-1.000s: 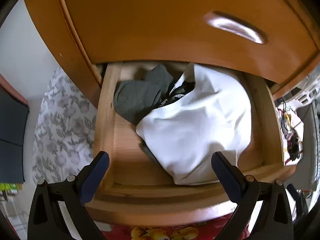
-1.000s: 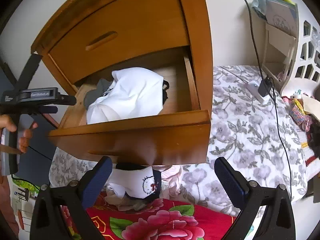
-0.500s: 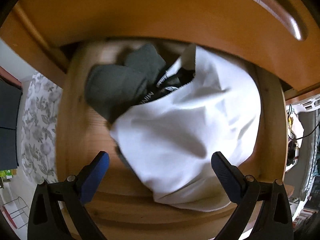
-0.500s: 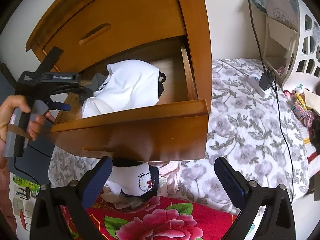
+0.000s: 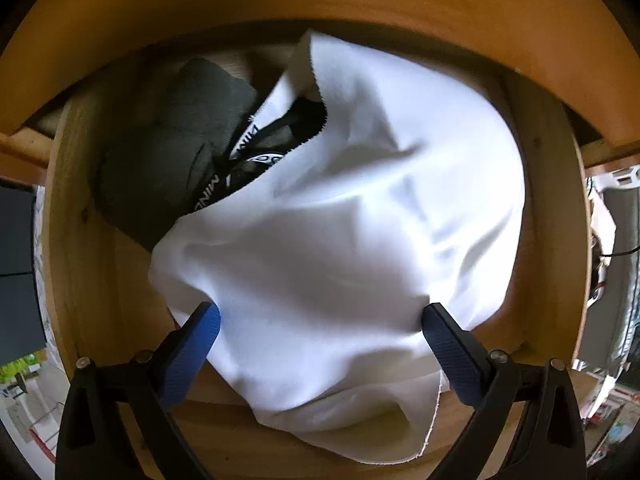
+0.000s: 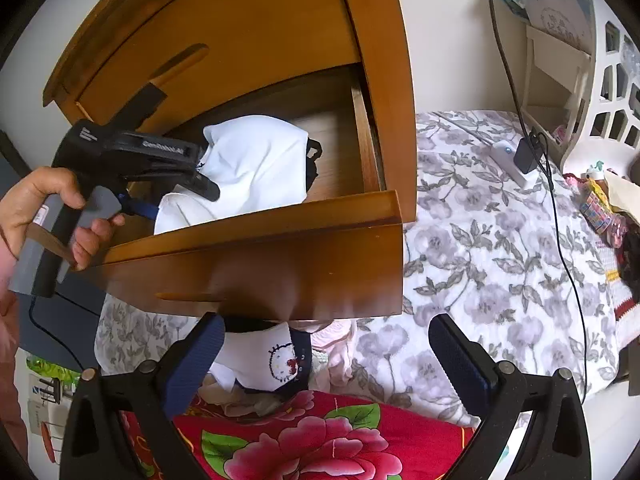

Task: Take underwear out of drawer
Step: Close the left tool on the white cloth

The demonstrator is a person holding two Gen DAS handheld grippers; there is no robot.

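Drawer: pulled out of the wooden nightstand, so its contents lie open from above.
White garment: heaped on top, filling most of the drawer; whether it is the underwear I cannot tell for sure.
Dark garments: tucked at the back left, half under the white one; a black waistband with white lettering peeks out between them.
Left gripper: spread wide, both blue pads pressed into the white cloth on either side of a fold, likely set to pinch it.
Left hand: grips the handle from the drawer's left, tool pointed down into it.
Right gripper: spread wide, holding nothing, waiting low before the drawer front.
Pile below: small clothes on the flowered bedding, probably where removed items go.
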